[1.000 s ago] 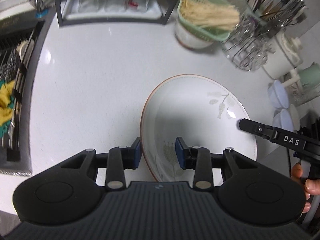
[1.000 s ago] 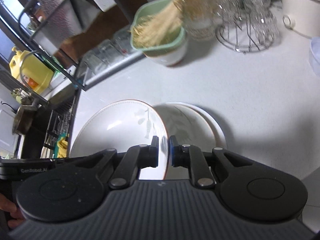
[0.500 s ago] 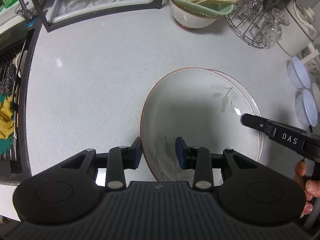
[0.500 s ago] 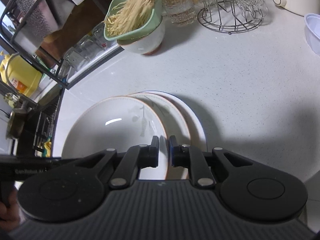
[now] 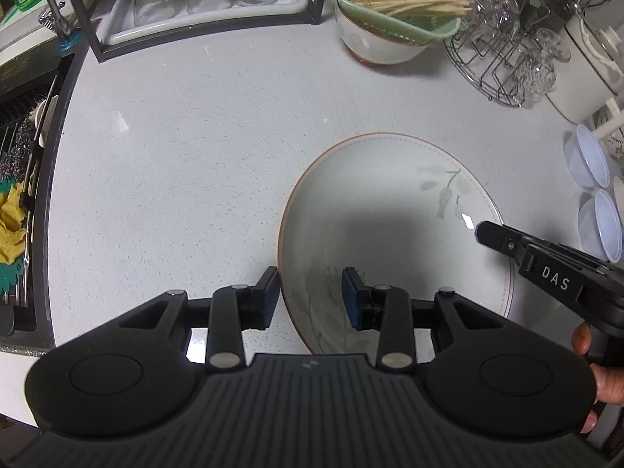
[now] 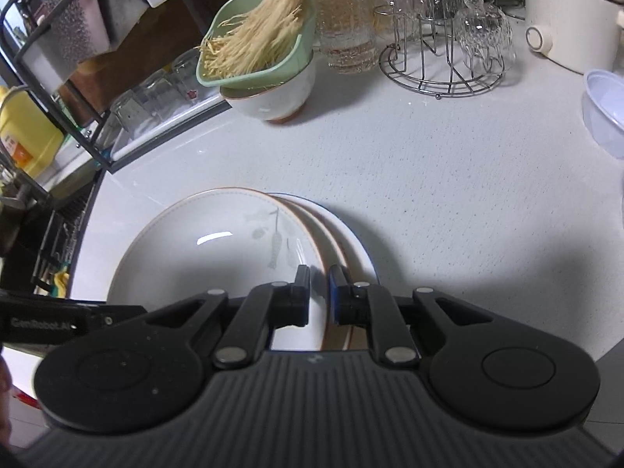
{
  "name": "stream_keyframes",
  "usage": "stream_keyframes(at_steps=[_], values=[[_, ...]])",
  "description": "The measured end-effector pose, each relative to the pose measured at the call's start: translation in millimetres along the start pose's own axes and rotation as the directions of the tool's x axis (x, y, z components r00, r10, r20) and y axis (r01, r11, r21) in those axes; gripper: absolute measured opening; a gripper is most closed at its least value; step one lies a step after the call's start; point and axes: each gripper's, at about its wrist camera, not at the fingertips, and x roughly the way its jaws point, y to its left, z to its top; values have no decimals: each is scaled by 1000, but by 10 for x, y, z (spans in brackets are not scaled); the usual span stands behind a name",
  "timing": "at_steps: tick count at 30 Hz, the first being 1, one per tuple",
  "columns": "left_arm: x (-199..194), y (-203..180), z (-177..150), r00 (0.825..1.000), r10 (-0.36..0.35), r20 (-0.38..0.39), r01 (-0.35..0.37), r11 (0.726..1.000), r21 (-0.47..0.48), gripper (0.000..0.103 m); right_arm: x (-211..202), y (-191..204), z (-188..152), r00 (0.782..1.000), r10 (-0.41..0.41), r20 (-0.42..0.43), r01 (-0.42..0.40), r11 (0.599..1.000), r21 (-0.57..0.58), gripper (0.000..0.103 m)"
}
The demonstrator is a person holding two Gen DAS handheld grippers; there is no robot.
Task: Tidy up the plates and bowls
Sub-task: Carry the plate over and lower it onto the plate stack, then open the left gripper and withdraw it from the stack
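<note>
Ceramic leaf-patterned plate (image 6: 218, 249) atop plate stack (image 6: 347, 234), pinched at its right rim by right gripper (image 6: 319, 294); left gripper (image 5: 311, 298) part-open, straddling its left rim, contact unclear.

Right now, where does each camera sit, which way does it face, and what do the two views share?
Left wrist: on the left gripper, looking steeply down at the top plate; the right gripper and fingers show.
Right wrist: on the right gripper, angled down over the plate stack, clamping the top plate; the left gripper's body shows.
Shared: top plate, noodle bowl, glass rack.
</note>
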Motion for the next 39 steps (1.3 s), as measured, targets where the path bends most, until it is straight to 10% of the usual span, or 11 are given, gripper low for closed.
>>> stream_keyframes(at_steps=[29,39], values=[[-515,70,-332,988,-84,132,97,991,-91,40,-230,-108,-111,998,-28,52,25,998,60,15],[-1067,-192,-374,959,-83,271,99,994,-44,40,-870,-52,45,986,28,165,-26,999,-18,15]])
